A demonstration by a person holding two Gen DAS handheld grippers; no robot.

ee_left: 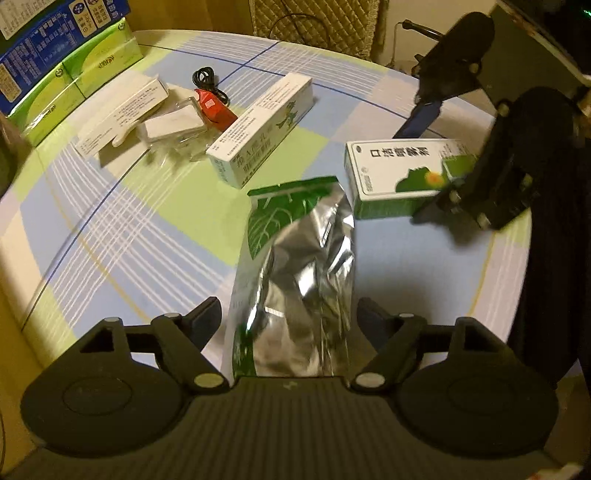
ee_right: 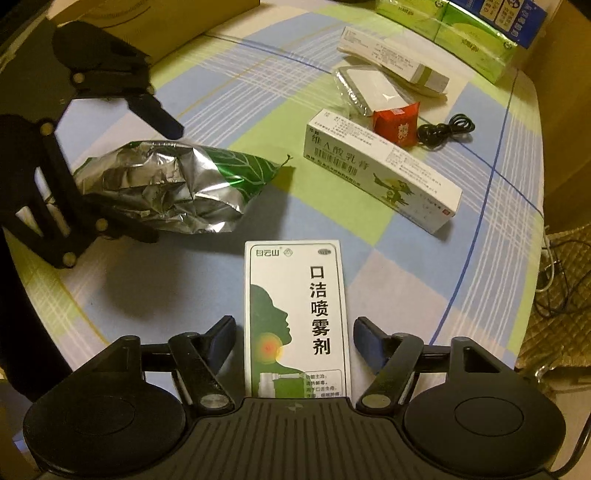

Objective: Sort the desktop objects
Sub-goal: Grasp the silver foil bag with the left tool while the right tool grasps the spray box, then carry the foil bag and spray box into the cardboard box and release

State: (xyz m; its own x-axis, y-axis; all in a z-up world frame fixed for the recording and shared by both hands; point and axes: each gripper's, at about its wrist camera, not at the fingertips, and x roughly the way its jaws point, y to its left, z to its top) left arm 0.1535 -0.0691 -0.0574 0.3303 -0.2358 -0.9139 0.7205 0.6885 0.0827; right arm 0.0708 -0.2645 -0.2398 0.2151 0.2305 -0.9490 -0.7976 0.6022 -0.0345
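A crumpled silver and green foil bag lies on the checked tablecloth. My left gripper stands open around its near end, with a narrow gap at each pad. The right wrist view shows that same left gripper straddling the foil bag. A white and green spray box lies flat between the fingers of my right gripper, which is open with slim gaps on both sides. In the left wrist view the right gripper reaches over the spray box.
A long white ointment box, a red packet, a black coiled cable, a clear-wrapped white pack and a white carton lie further back. Green tissue packs and a blue carton stand at the table's far edge.
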